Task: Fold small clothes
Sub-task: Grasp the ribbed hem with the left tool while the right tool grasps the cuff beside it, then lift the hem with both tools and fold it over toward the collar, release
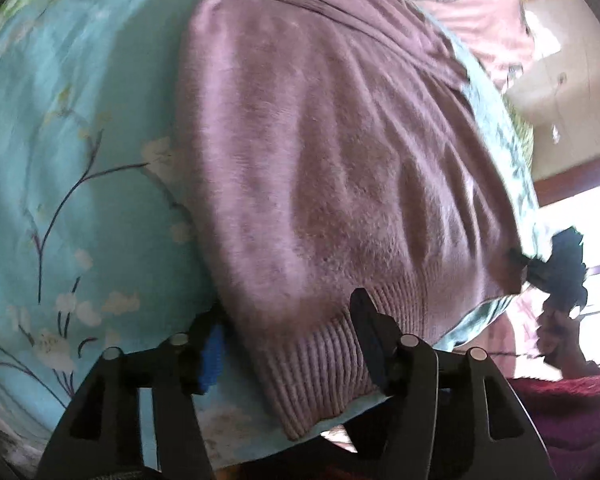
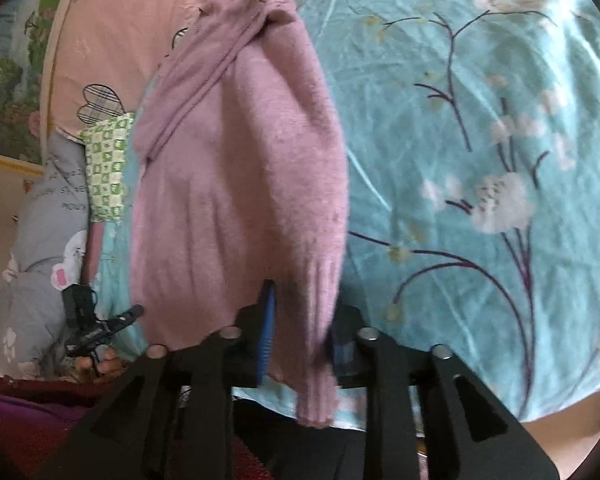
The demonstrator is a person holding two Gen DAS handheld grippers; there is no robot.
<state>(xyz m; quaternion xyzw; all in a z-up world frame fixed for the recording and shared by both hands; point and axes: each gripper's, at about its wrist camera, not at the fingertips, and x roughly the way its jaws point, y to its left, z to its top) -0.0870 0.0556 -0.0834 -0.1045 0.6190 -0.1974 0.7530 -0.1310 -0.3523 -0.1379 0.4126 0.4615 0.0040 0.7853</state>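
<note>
Bedsheet [image 2: 480, 120], turquoise with blossom branches, lies under mauve sweater [image 2: 240, 180].

Both grippers are black plastic, their fingers [image 2: 266, 336] faced with blue pads, silver pins [image 1: 409, 340] capping the hinges.

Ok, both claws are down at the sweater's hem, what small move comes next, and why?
Probably close the left claw on the ribbed hem. It stands open astride that corner of the purple sweater, lying on the floral sheet. The right claw already has hem cloth between its fingers, grip unclear. With both corners pinched, the hem could be lifted to fold.
</note>
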